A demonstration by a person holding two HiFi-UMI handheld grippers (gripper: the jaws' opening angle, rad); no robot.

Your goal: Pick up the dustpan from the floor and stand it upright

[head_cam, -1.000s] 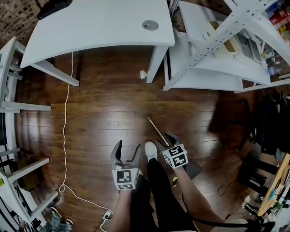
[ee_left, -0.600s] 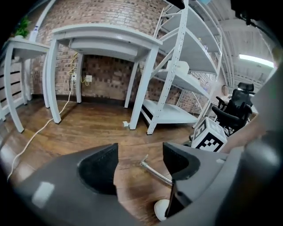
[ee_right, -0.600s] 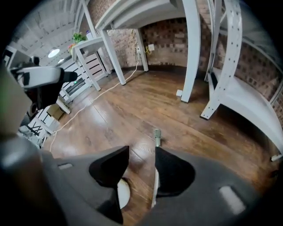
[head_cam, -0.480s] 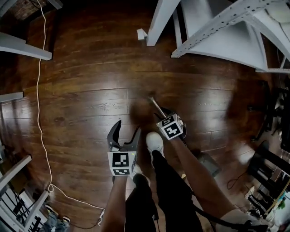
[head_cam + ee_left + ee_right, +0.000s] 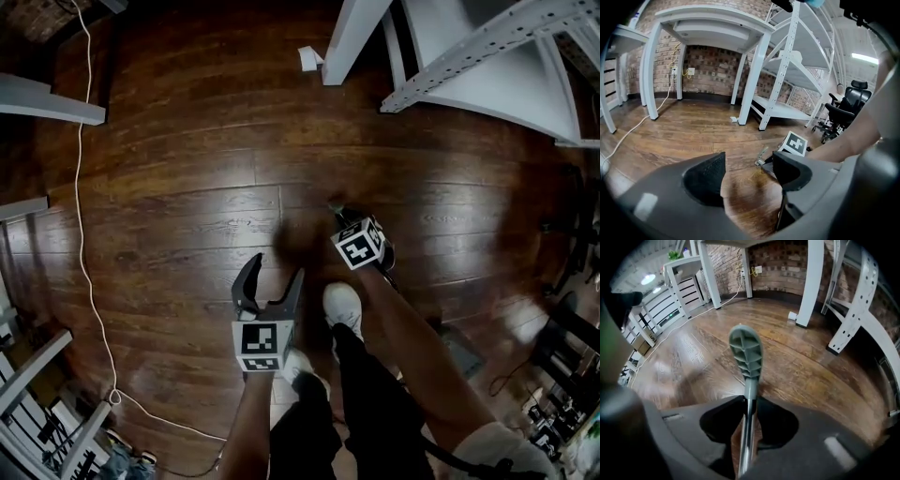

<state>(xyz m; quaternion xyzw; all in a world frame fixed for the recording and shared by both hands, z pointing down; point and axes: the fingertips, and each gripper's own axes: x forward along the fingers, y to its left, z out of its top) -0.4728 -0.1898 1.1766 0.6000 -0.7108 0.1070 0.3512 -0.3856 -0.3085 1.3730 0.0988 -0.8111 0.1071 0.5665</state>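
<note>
From the head view, we see the left gripper [image 5: 274, 281] low over the dark wooden floor [image 5: 187, 216], its jaws apart with nothing but floor between them. A white shoe [image 5: 343, 307] stands just to its right. Beyond the shoe is the right gripper [image 5: 345, 217], pointing steeply down. The dustpan [image 5: 464, 352] is on the person's right. Its grey pan is by the right leg, and its long handle runs up the picture, under the arm, to the right gripper. A white cable [image 5: 82, 234] trails along the floor at the left, well apart from both grippers. A white desk leg [image 5: 352, 33] and a white shelf rack [image 5: 487, 37] stand at the top.

In the left gripper view, we see both dark pads standing open over bare floor, gripping nothing. Past them is the right gripper's marker cube [image 5: 794, 143], with the tip of the handle just left of it. A white desk [image 5: 717, 28], a brick wall [image 5: 708, 61] and a black office chair [image 5: 846, 101] fill the background.

In the right gripper view, we see the jaws clenched on the handle's metal rod [image 5: 747, 437]. The ribbed grey grip [image 5: 746, 352] sticks out ahead of them, over the floor.
</note>
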